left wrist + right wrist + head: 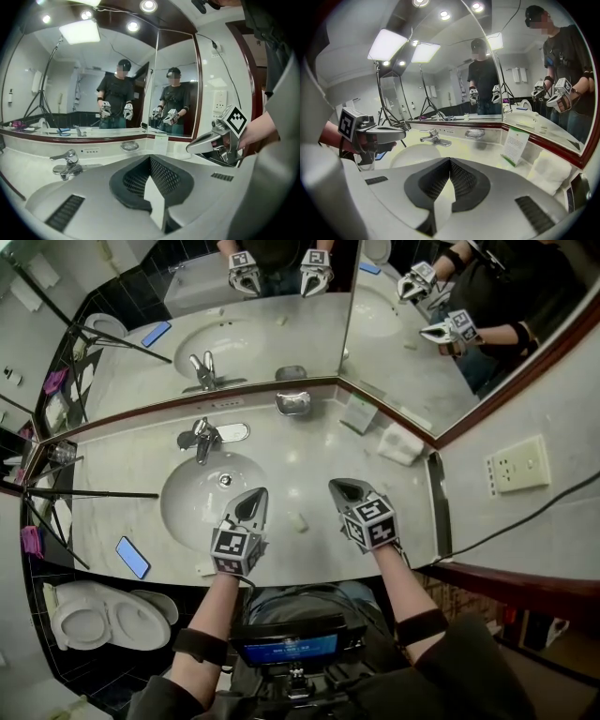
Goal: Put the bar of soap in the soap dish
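In the head view, the bar of soap (298,520) lies flat on the counter (412,507), just off the 3 o'clock edge of the sink basin (202,498). It sits between our two grippers. The left gripper (257,495) hangs at about 10 o'clock from it and the right gripper (337,487) at about 2 o'clock; neither touches it. The soap dish (292,403) stands at 12 o'clock from the soap, against the foot of the mirror and well apart from it. We see nothing in the dish.

In the left gripper view, our jaws are pressed together with nothing between them. The faucet (68,164) is at 9 o'clock and the dish straight ahead near 12. The soap is hidden under the gripper's own body.

In the right gripper view, these jaws are likewise closed and empty. The dish is ahead at 12 o'clock, with a standing card (515,145) and a folded towel (548,171) off at 3. No soap shows here either.

We judge the bar small, light and rigid, with a smooth skin that will turn slippery if damp. We would open one pair of jaws and take it across its narrow width at mid-length. The squeeze should be firm but not so hard that the bar shoots out.
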Tool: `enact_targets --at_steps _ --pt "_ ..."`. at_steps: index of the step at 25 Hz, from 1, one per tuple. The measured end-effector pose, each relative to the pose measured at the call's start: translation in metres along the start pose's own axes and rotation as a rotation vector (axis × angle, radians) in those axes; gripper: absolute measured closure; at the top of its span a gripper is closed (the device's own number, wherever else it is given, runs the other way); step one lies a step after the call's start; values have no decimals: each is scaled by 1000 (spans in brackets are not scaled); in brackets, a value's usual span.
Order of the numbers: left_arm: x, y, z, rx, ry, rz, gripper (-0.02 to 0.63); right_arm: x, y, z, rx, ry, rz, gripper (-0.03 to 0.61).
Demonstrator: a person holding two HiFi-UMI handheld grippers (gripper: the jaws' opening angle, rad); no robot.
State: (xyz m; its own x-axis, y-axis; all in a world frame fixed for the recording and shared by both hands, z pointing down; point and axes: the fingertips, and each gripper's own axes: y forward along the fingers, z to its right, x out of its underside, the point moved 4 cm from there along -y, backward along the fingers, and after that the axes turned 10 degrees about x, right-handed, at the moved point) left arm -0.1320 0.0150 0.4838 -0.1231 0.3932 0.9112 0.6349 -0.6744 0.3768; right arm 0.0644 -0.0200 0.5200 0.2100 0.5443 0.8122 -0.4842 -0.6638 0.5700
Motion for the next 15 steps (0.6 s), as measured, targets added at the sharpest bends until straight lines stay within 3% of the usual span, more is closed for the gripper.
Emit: enact_targets --at_steps 5,10,15 --pt "7 5 1 6 16 -19 614 22 15 -18 -1 -138 -111 549" --pt "14 10 -2 15 23 -36 614 48 31 -60 -85 -249 -262 397" --pt "19 13 -8 28 33 -45 614 97 55 -94 -140 -374 -418 347"
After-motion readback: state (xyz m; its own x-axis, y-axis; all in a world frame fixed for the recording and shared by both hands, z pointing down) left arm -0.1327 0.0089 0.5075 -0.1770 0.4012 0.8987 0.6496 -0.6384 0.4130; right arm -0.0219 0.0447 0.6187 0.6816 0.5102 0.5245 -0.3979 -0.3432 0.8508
